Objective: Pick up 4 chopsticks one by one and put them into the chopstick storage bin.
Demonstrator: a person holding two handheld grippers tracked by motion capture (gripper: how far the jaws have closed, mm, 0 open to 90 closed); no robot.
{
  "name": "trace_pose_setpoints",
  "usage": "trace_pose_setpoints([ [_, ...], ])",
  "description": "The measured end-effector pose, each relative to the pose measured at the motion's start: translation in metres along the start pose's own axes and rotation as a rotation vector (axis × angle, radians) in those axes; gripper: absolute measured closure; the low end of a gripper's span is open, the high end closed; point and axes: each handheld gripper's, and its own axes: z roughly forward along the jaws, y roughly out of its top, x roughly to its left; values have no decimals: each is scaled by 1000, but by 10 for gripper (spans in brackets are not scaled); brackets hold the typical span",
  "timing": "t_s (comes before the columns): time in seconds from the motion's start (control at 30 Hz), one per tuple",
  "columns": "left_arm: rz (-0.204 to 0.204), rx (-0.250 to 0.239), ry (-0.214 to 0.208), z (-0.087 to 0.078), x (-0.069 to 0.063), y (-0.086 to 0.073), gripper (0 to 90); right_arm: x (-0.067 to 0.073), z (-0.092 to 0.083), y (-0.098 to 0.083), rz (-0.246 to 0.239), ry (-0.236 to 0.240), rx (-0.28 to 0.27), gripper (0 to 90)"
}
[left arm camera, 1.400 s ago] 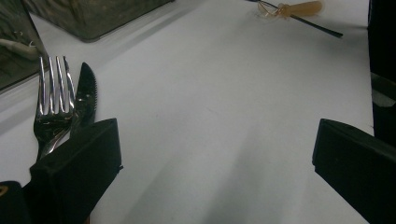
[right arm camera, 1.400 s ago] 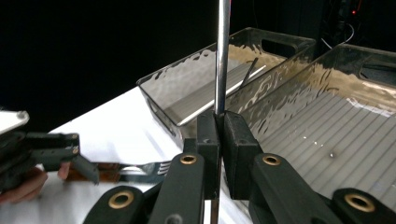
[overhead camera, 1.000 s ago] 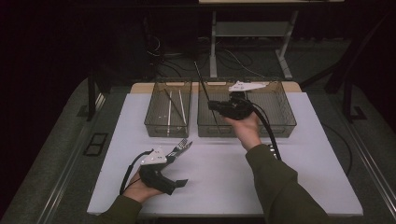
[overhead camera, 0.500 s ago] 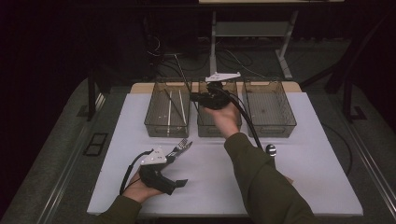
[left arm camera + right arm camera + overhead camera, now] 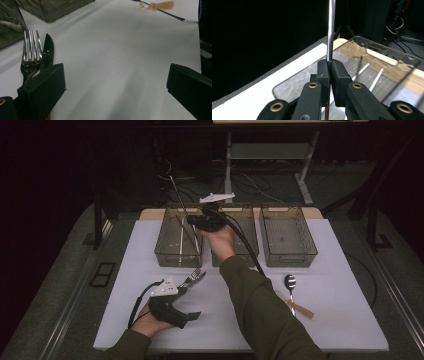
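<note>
My right gripper [image 5: 196,221] hovers over the left clear bin [image 5: 165,254], shut on a thin metal stick [image 5: 178,195] that slants up and away to the left. In the right gripper view the jaws [image 5: 329,67] pinch the stick [image 5: 331,30] tightly, and below them the bin [image 5: 372,53] holds several similar metal sticks. My left gripper [image 5: 191,298] rests on the white mat near the front, open with nothing between its jaws. A fork [image 5: 31,50] and a dark knife [image 5: 48,48] lie side by side just left of its left jaw [image 5: 115,85].
Two more clear bins stand in the back row, the middle one [image 5: 249,225] partly behind the right forearm and the right one [image 5: 287,255]. A spoon [image 5: 290,282] with a tan tag lies on the mat [image 5: 340,310] at the right.
The right hand has carried the metal stick leftward, from above the middle bin to above the left bin. The left gripper has stayed put.
</note>
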Motion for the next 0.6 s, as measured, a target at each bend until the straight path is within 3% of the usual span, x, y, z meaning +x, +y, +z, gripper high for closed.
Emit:
trace_pose_setpoints([
  [0.23,-2,-3,-5,-1,1,0,3,5,21,-9,4,0,43,855],
  [0.5,1,1,-4,0,1,0,3,6,37,-34,12,-76,191,852],
  [0.57,2,1,-4,0,1,0,3,7,40,-36,2,-95,229,819],
  [0.6,1,1,-4,0,1,0,3,8,40,-37,2,-92,241,758],
])
